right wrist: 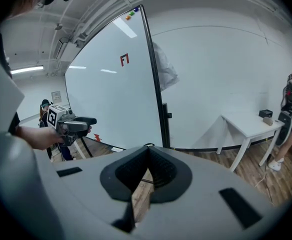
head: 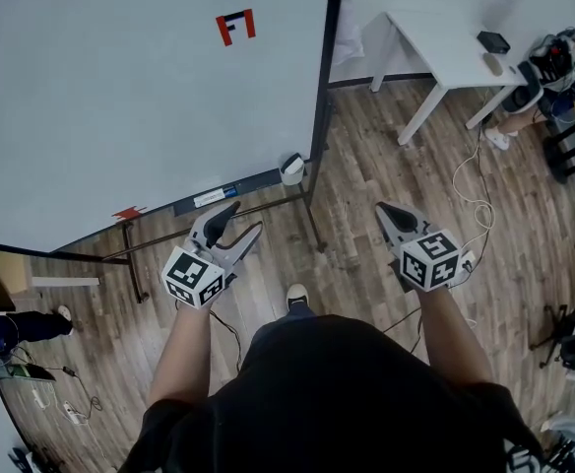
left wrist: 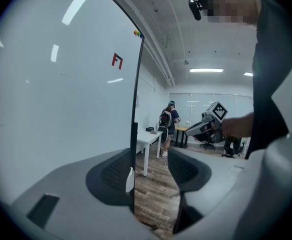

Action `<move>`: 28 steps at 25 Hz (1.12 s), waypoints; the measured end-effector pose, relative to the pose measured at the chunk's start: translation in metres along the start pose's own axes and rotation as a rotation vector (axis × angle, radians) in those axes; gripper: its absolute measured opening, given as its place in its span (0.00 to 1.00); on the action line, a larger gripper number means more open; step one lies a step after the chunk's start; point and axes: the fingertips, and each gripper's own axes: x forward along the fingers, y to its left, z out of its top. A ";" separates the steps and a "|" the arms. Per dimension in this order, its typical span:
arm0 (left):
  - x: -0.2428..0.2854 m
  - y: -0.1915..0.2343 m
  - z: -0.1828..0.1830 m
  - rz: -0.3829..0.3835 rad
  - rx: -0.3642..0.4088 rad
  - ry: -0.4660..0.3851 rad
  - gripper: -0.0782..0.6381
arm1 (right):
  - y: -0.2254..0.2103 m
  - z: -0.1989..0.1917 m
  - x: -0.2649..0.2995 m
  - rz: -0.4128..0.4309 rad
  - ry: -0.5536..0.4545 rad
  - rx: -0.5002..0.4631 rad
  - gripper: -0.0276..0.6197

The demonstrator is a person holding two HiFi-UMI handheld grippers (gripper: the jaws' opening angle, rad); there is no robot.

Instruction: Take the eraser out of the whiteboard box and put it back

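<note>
Eraser first: we cannot pick it out in any view. Its whiteboard box (head: 291, 169), a small white tub, sits at the lower right corner of the whiteboard (head: 120, 97). It is against the dark frame post (head: 325, 87), at the right end of the marker tray (head: 214, 196). From the head view we look down on the box's rim, but its inside is too small and shadowed for us to say what it holds. In both gripper views the grey gripper bodies fill the lower half, and we cannot find the box there with any certainty.

At the head view's right edge a person (head: 558, 67) is cut off beside the white table (head: 445, 37). A black item (head: 493, 41) on that table is too small for us to identify.

Our left gripper (head: 245, 218) is held in front of the tray, apart from it and short of the box. Its jaws stand moderately apart. In the left gripper view only the wooden floor (left wrist: 153, 194) shows in the gap, and nothing touches the pads.

Our right gripper (head: 383, 210) is over the floor to the right of the frame post, well apart from the box. In the right gripper view its pads meet at the tips, with only a thin wedge of floor visible behind them and nothing pinched.
</note>
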 end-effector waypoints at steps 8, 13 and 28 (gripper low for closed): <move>0.011 0.031 0.005 -0.018 0.013 -0.008 0.45 | -0.002 0.022 0.028 -0.013 -0.014 -0.009 0.03; 0.017 0.038 0.004 -0.040 0.026 0.010 0.45 | -0.004 0.031 0.037 -0.019 -0.022 -0.004 0.03; 0.015 0.038 -0.001 -0.054 0.045 0.033 0.45 | 0.001 0.033 0.042 -0.022 -0.029 -0.001 0.03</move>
